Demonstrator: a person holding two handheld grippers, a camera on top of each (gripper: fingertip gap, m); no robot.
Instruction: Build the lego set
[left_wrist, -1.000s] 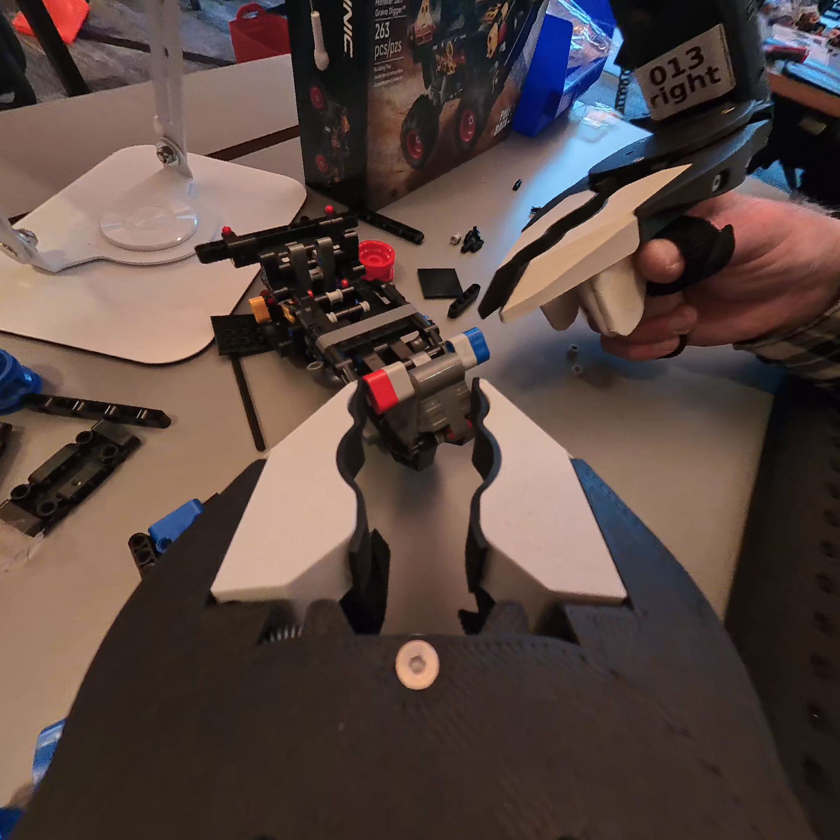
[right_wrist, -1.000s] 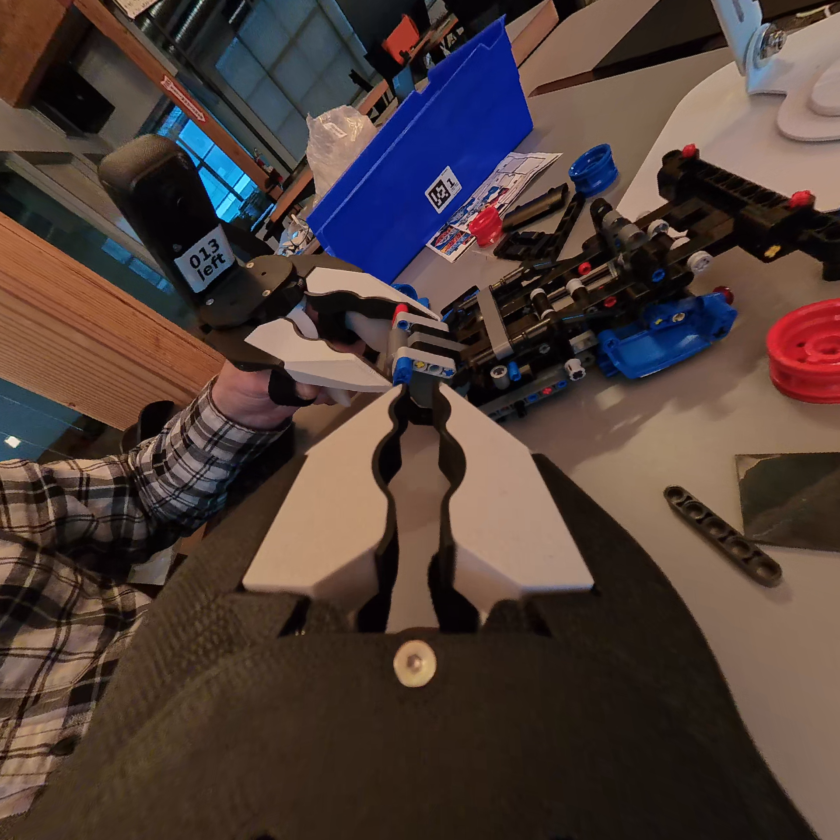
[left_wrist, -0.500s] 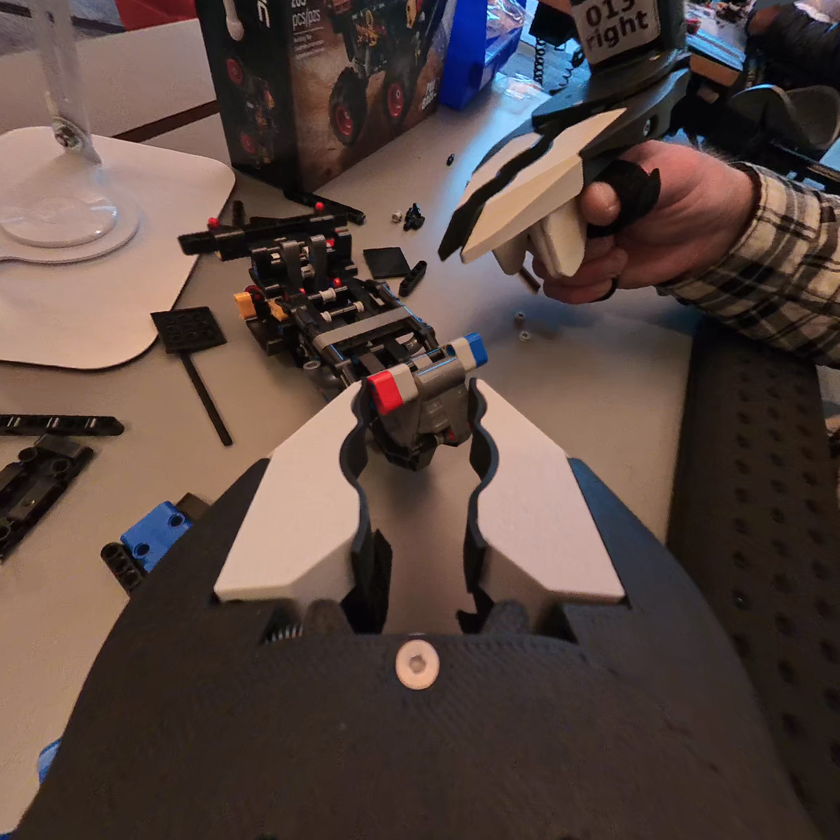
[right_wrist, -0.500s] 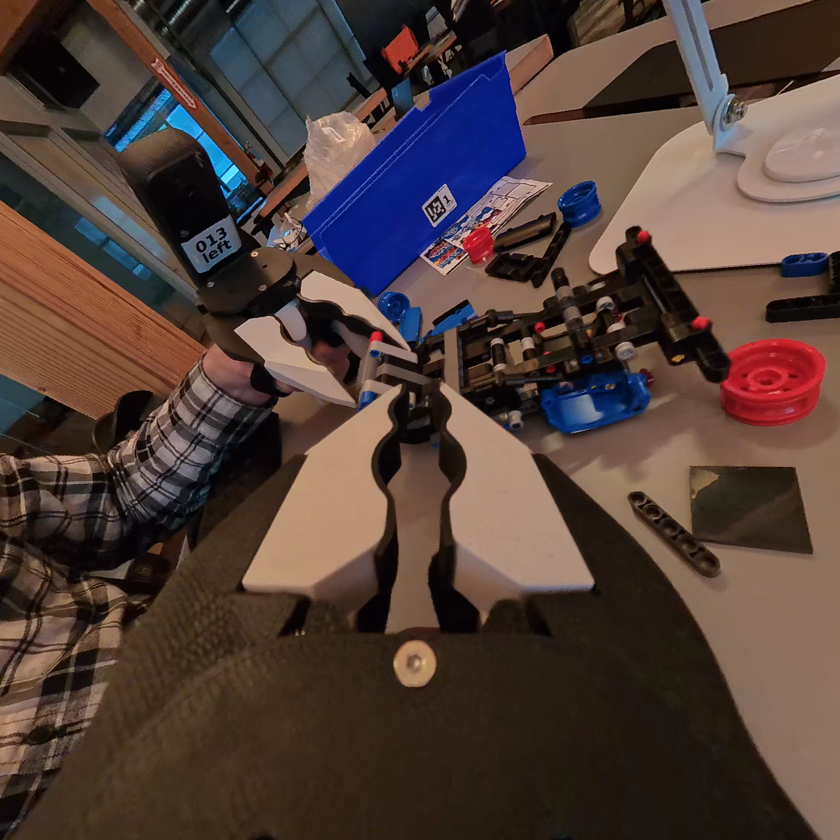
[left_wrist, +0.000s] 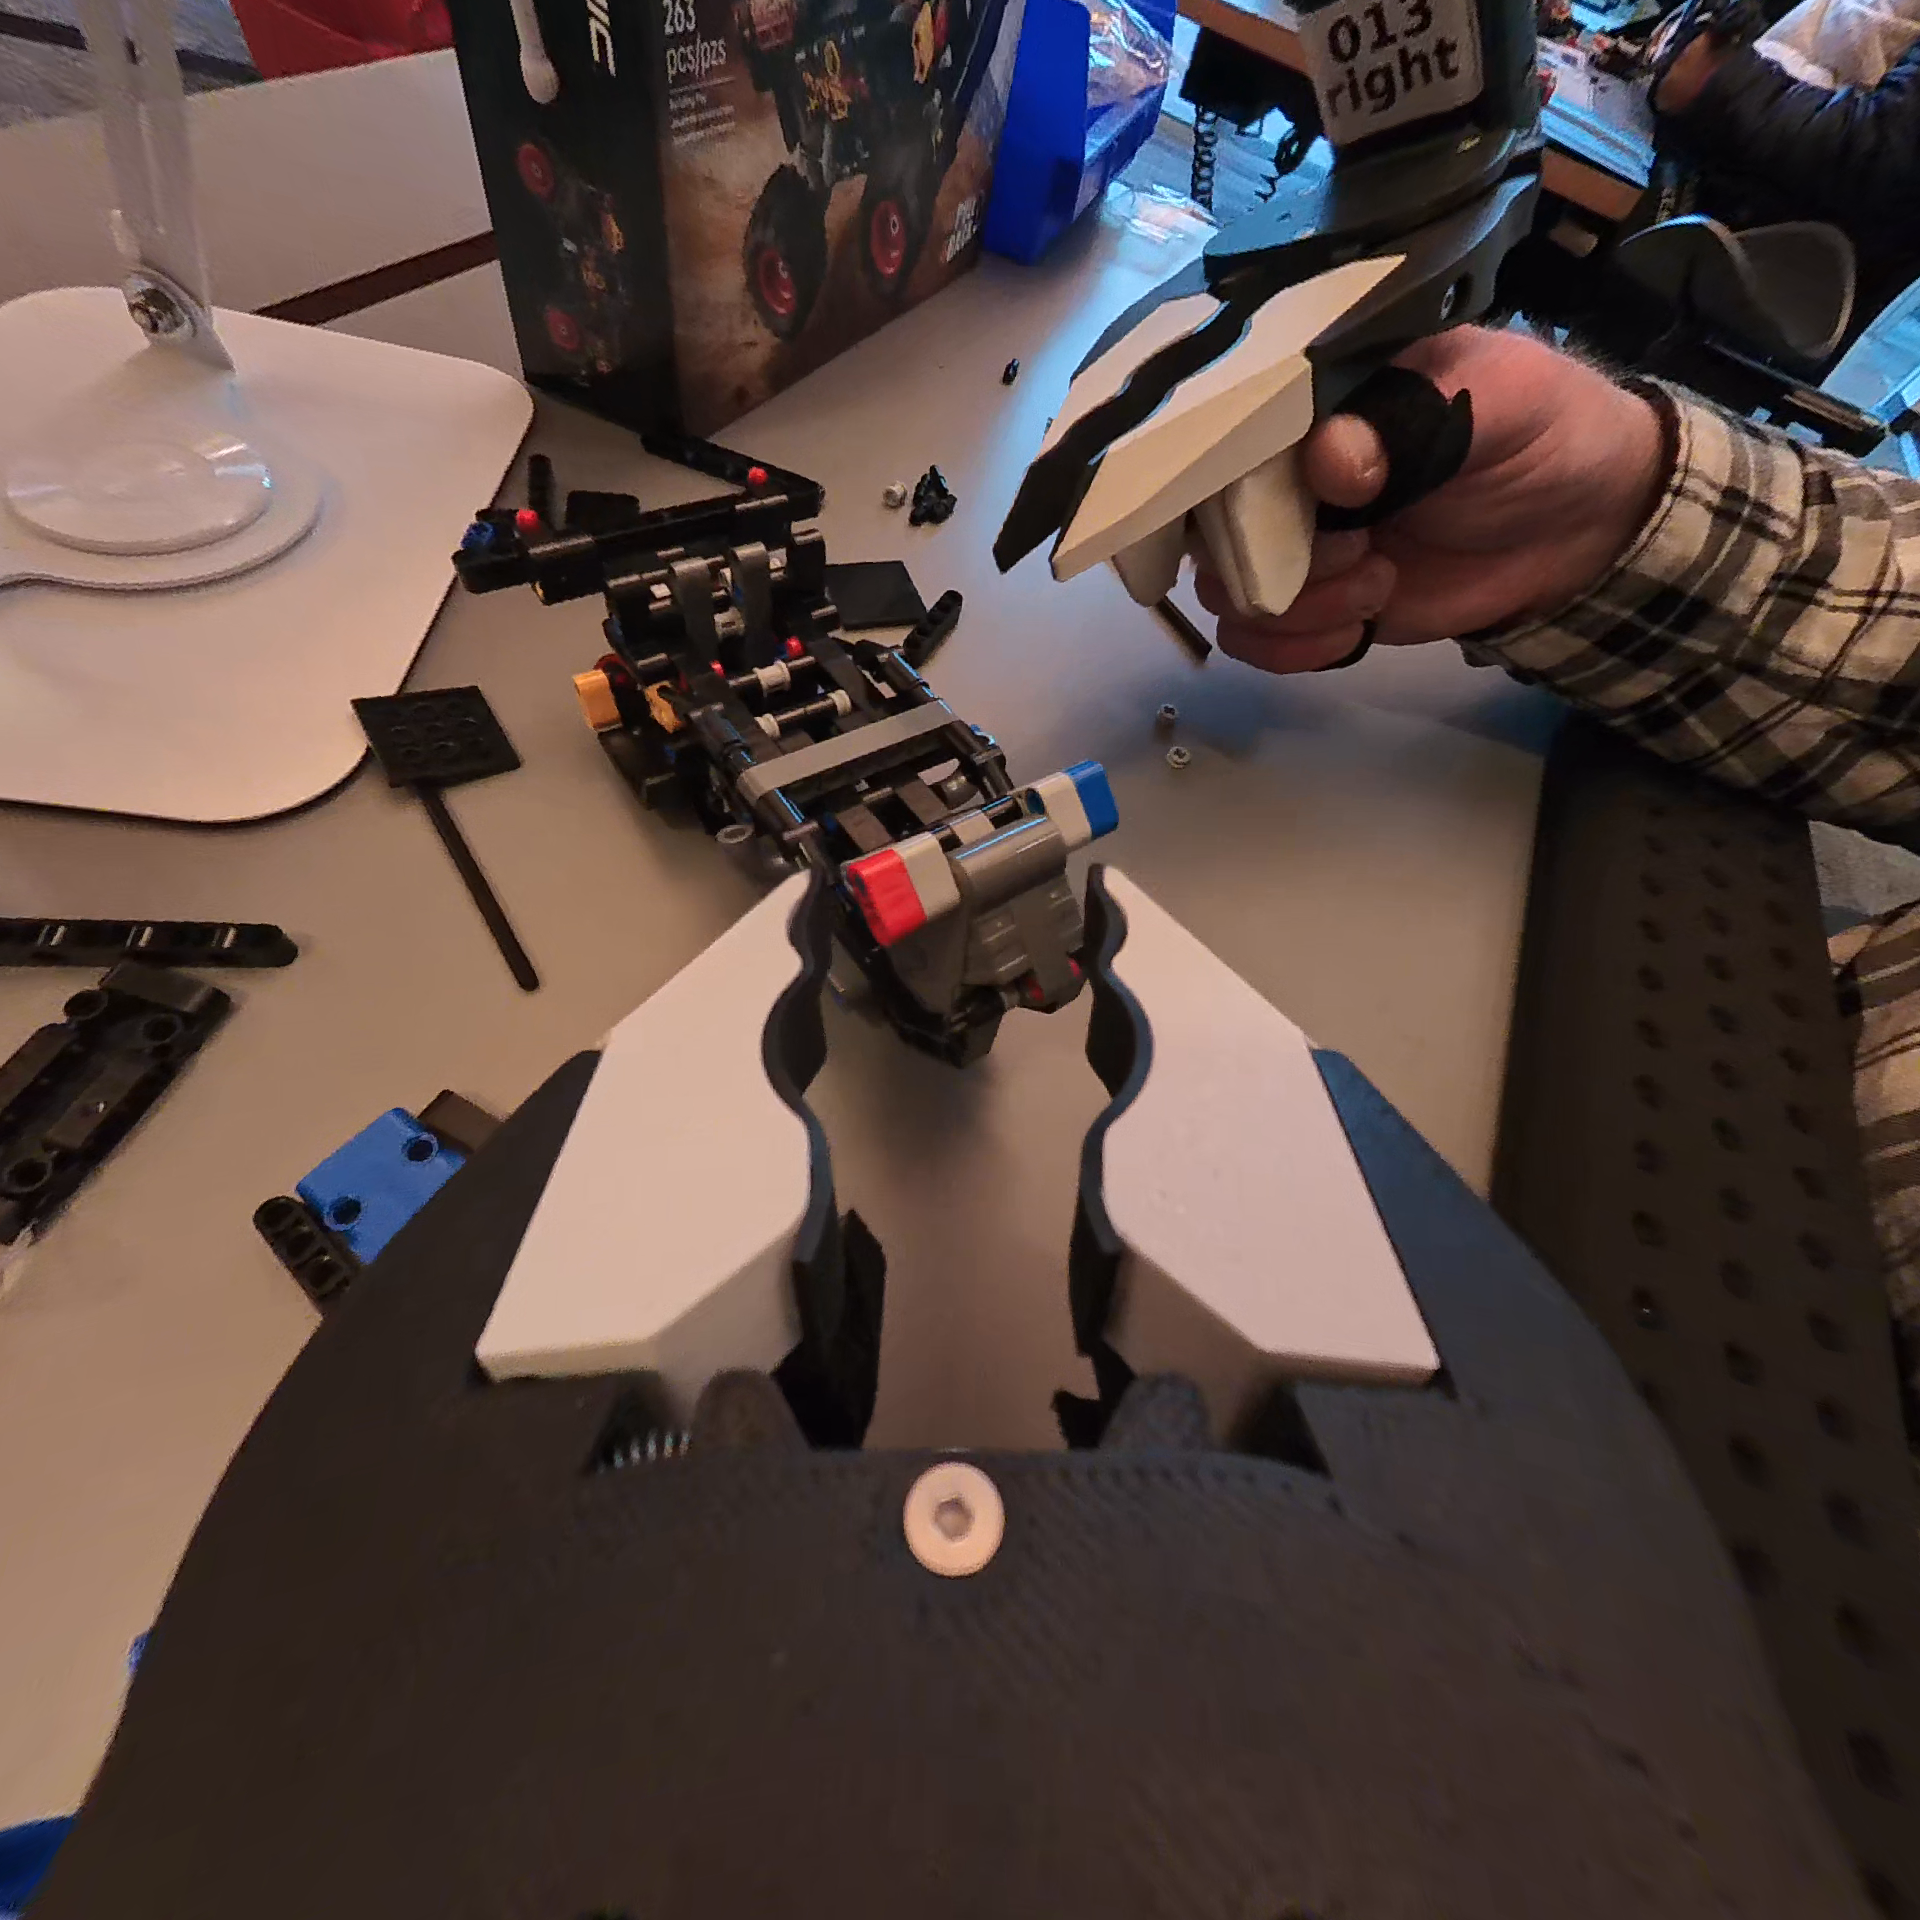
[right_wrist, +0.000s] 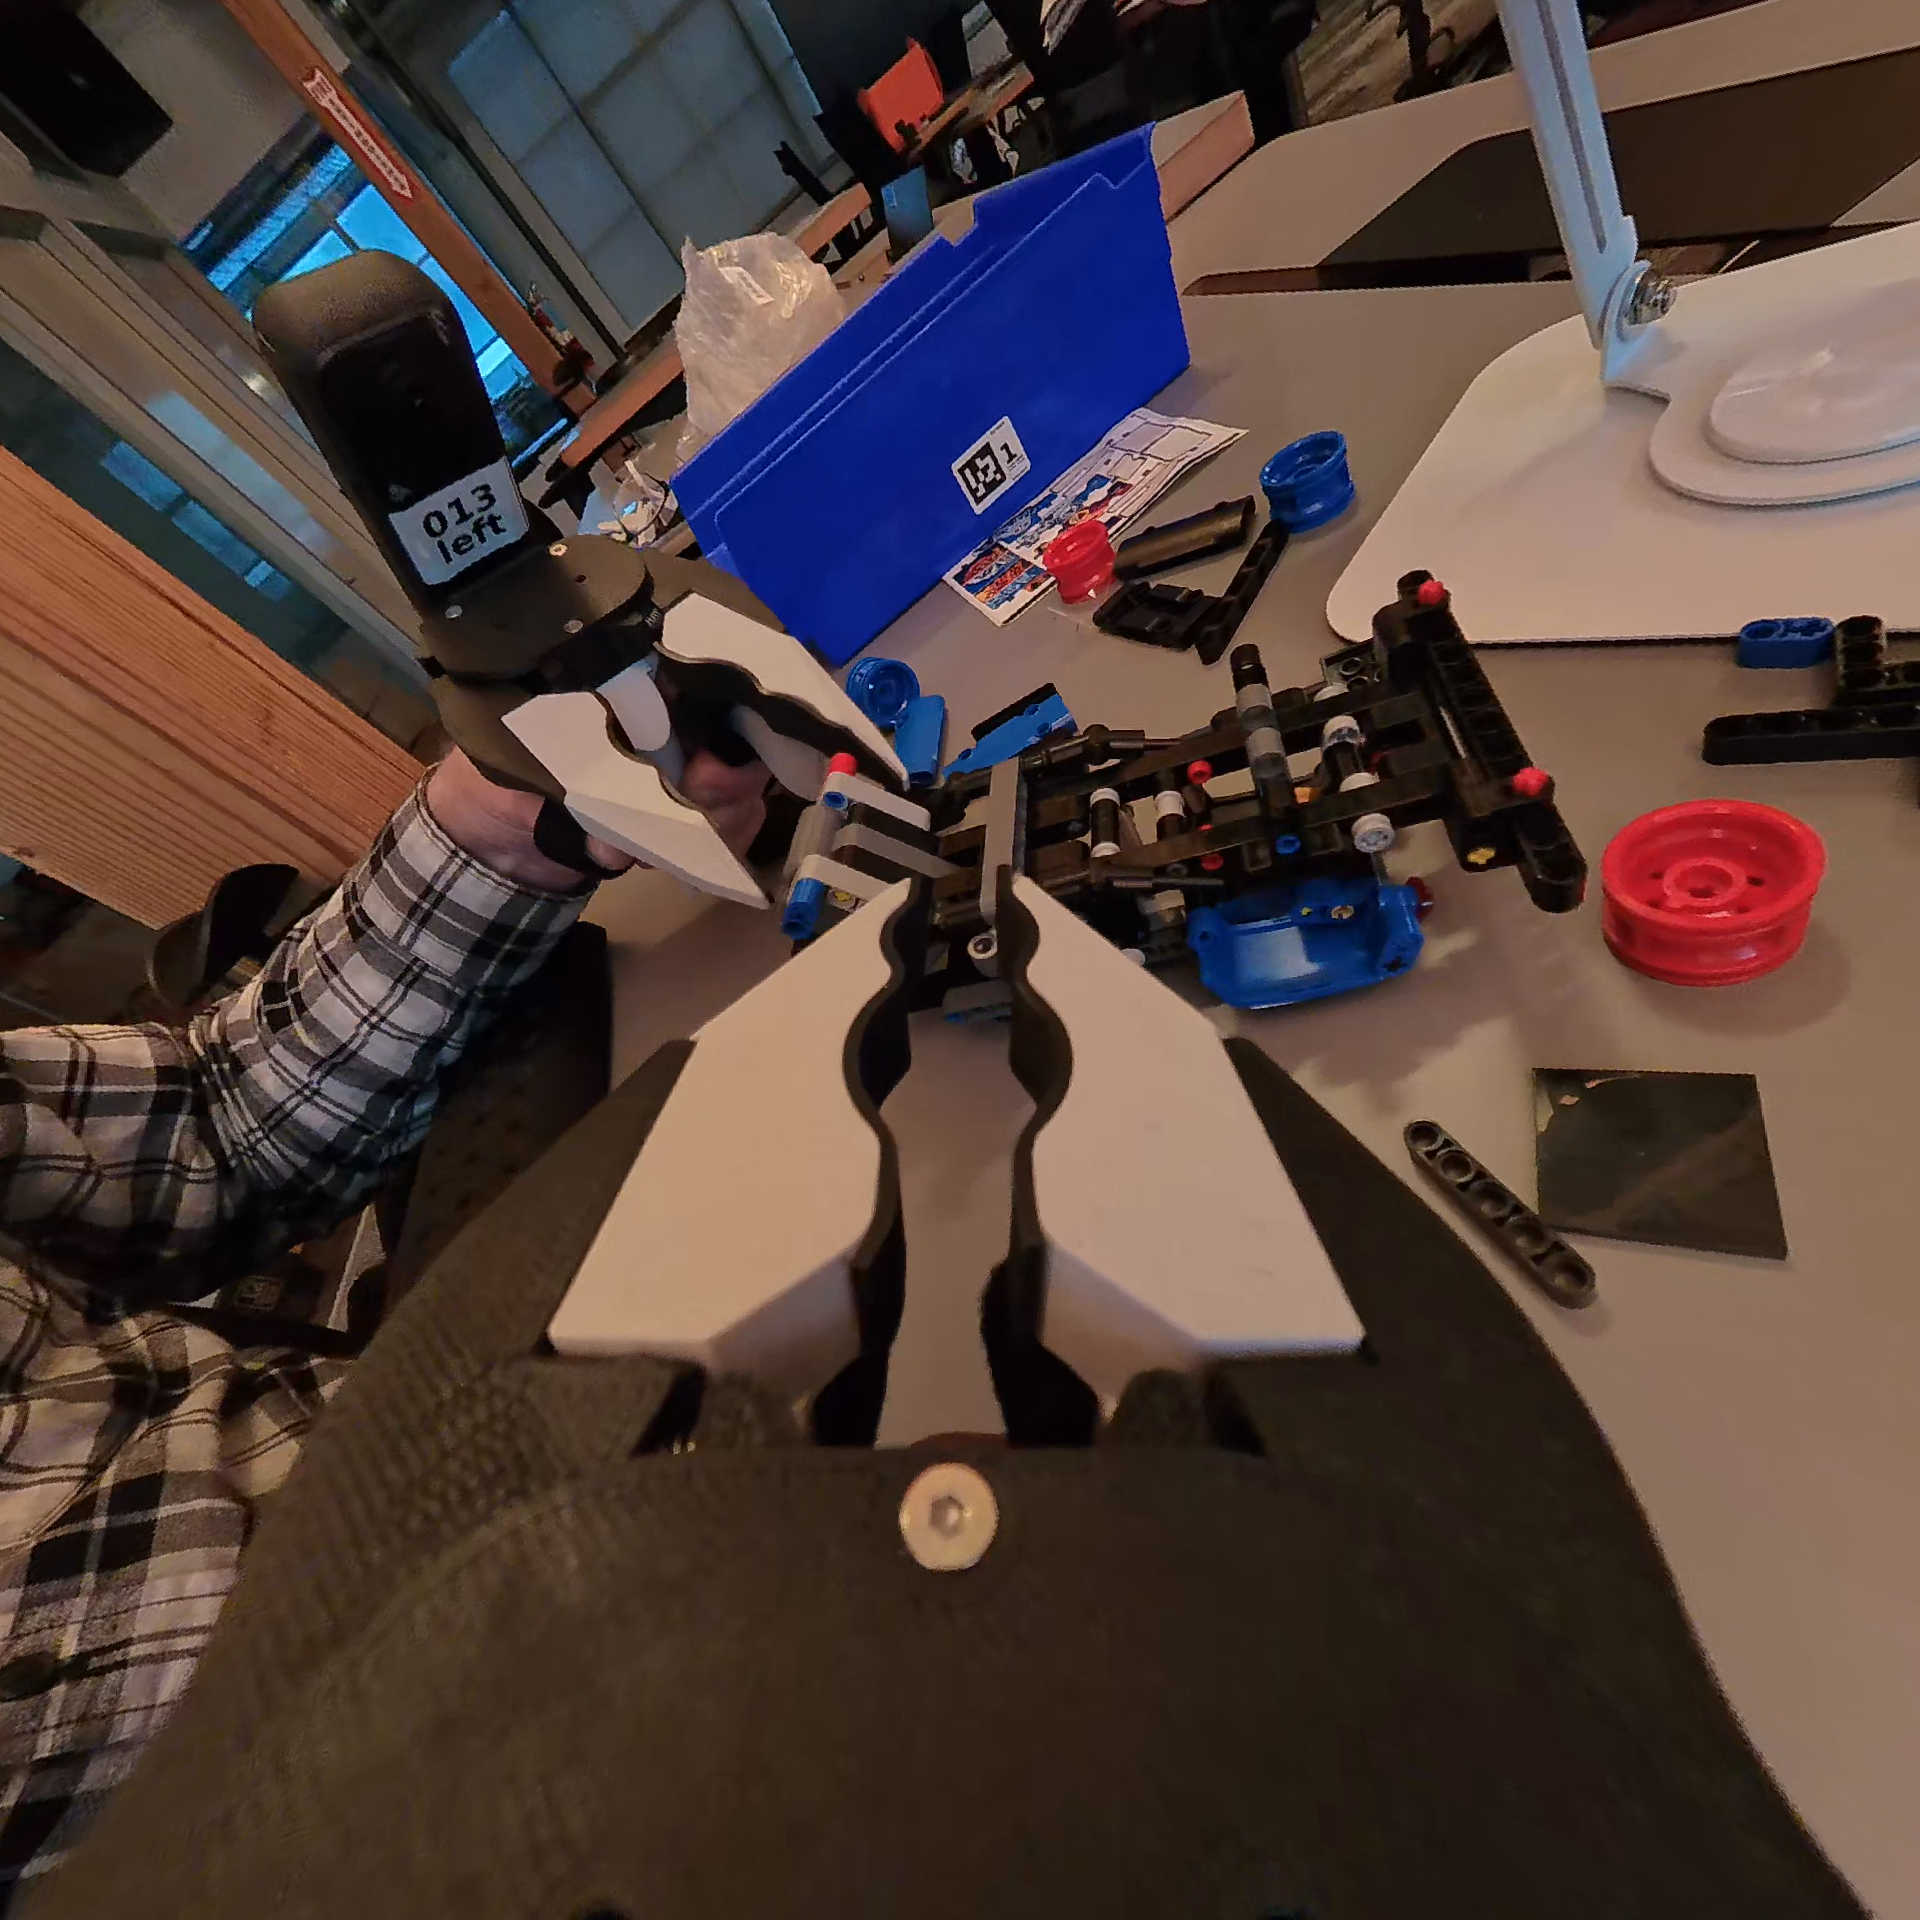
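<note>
The chassis (left_wrist: 790, 727) is seen lying on the grey table (left_wrist: 1299, 935), its near end, with a red cap (left_wrist: 883, 888) and a blue cap (left_wrist: 1091, 795), clamped between the fingers of the left gripper (left_wrist: 951, 914). In the right wrist view the same chassis (right_wrist: 1247, 810) is shown stretched across the table, a blue shell (right_wrist: 1299, 940) fixed to its near side. The right gripper (right_wrist: 956, 904) is held above the table just beside the chassis, its jaws a narrow gap apart and nothing gripped; in the left wrist view it (left_wrist: 1029, 540) is seen apart from the model. A red wheel (right_wrist: 1709, 888) is set near the far end of the chassis, with a black beam (right_wrist: 1496, 1210) and a dark square tile (right_wrist: 1657, 1164) nearer the camera. A blue bin (right_wrist: 935, 416) and a sticker sheet (right_wrist: 1101, 509) are placed farther back. The set's box (left_wrist: 748, 187) is stood upright behind the chassis, beside a white stand base (left_wrist: 208, 540).
</note>
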